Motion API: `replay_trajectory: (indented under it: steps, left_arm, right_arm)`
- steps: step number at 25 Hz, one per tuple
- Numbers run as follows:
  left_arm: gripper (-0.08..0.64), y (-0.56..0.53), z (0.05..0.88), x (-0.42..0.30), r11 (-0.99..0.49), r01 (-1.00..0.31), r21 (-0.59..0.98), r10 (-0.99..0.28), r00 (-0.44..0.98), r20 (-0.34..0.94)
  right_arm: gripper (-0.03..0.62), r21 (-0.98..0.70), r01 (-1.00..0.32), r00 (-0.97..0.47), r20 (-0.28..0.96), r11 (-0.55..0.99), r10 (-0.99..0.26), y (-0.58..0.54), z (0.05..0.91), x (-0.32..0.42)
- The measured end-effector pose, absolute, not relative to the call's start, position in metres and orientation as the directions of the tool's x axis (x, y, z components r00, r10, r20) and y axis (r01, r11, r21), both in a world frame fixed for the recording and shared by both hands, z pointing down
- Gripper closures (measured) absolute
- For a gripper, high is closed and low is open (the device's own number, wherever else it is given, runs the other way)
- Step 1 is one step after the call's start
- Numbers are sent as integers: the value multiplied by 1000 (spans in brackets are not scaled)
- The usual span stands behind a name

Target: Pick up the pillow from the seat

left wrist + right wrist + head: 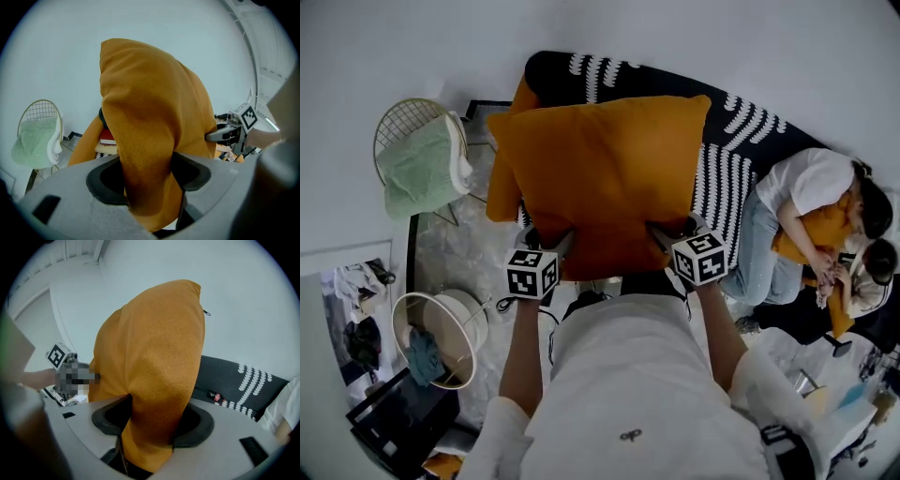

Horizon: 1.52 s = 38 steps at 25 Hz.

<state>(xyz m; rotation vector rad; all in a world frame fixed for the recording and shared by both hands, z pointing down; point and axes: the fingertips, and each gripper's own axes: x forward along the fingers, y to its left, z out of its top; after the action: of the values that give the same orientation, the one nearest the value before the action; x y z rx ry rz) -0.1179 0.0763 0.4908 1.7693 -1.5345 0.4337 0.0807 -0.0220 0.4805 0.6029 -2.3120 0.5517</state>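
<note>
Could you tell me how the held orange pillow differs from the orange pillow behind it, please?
The held pillow is raised, clamped by its lower edge in the left gripper and right gripper; the other pillow rests on the sofa, ungripped. The held pillow shows almost whole; the other pillow is mostly hidden. Both are orange.

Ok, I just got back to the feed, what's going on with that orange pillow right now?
The person holds the orange pillow by its lower edge with both grippers. The left gripper and the right gripper are each clamped on the fabric. The pillow is raised in front of the dark patterned sofa, off the seat. A second orange cushion lies behind it, and two people sit at the sofa's right end.
</note>
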Motion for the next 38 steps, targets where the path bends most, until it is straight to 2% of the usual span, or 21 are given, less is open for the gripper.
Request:
replay_trajectory:
  steps: [14, 23, 38]
  left_arm:
    - [270, 185, 447, -160, -87, -951, 296, -762, 255, 596]
    - [273, 202, 427, -135, -98, -957, 274, -793, 241, 559]
    - [275, 251, 428, -93, -86, -964, 253, -784, 222, 580]
  right_arm:
    - [327, -169, -597, -672, 640, 784, -374, 103, 436, 46]
    - [327, -109, -599, -676, 599, 793, -429, 130, 405, 74]
    - [335, -156, -629, -665, 615, 761, -424, 180, 415, 117]
